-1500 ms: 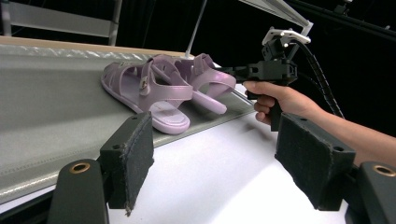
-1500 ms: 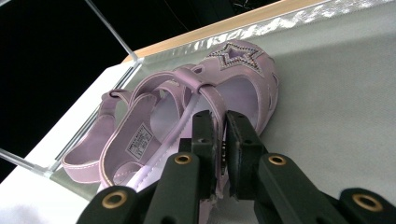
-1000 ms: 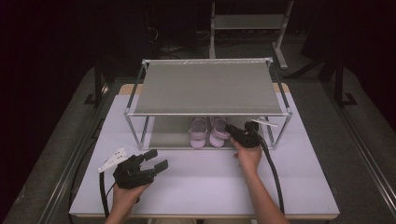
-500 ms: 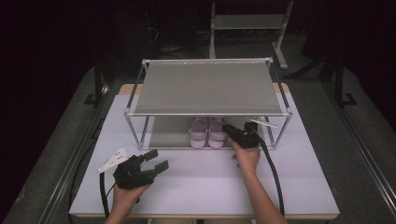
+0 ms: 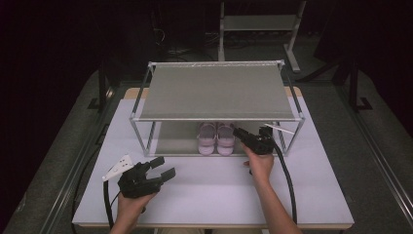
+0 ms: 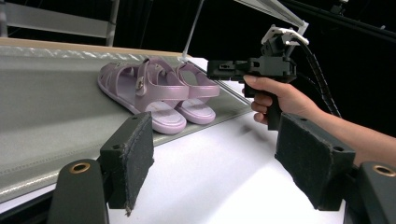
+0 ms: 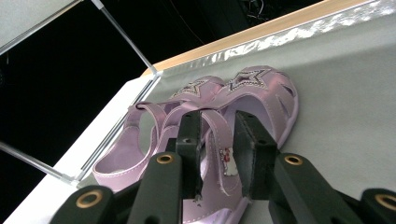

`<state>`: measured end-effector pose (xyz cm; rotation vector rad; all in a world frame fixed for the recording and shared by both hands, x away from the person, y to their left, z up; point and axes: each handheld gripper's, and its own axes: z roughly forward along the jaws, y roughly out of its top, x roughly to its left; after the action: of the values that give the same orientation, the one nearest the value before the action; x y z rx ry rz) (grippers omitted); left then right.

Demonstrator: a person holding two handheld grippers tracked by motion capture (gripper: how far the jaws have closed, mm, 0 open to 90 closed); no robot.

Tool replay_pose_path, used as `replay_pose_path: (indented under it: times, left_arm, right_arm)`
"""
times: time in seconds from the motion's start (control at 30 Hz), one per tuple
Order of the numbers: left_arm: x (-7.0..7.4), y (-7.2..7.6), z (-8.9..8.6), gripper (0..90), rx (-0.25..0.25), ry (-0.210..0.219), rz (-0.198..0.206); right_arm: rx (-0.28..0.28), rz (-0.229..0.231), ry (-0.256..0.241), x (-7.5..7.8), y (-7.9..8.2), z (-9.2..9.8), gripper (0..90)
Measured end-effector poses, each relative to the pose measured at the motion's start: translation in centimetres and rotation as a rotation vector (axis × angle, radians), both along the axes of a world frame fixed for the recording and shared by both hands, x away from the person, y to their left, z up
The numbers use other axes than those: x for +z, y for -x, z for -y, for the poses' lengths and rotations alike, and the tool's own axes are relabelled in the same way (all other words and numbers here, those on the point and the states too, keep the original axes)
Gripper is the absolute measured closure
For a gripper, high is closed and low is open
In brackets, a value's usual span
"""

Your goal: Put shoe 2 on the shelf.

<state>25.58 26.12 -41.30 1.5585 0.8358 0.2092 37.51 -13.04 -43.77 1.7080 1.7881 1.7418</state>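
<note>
High view, white table (image 5: pixel 209 195), grey two-tier rack (image 5: pixel 216 92), dark room

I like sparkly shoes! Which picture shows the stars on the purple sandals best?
The right gripper view: the stars on the purple sandals face the camera up close. The left gripper view shows the sandals' sides; in the high view they sit small under the rack.

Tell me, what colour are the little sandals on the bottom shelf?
The sandals are light purple, a pinkish lilac, with star shapes on the toes. The right gripper view shows them best.
</note>
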Motion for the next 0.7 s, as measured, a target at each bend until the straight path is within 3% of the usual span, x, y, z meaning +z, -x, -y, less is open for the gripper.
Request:
replay_pose_path:
  times: [0.37, 0.47, 0.7]
  left_arm:
    - [0.0, 0.0, 0.0, 27.5, -0.002, -0.001, 0.000]
    - [0.0, 0.0, 0.0, 27.5, -0.003, -0.002, -0.001]
    - [-0.1, 0.0, 0.2, 27.5, -0.006, -0.006, -0.002]
  right_arm:
    - [0.006, -0.019, -0.006, 0.4, 0.4, 1.1, 68.3]
    - [-0.008, -0.020, -0.054, 0.4, 0.8, 1.6, 67.2]
    - [-0.002, -0.040, -0.055, 0.0, 1.3, 2.5, 64.9]
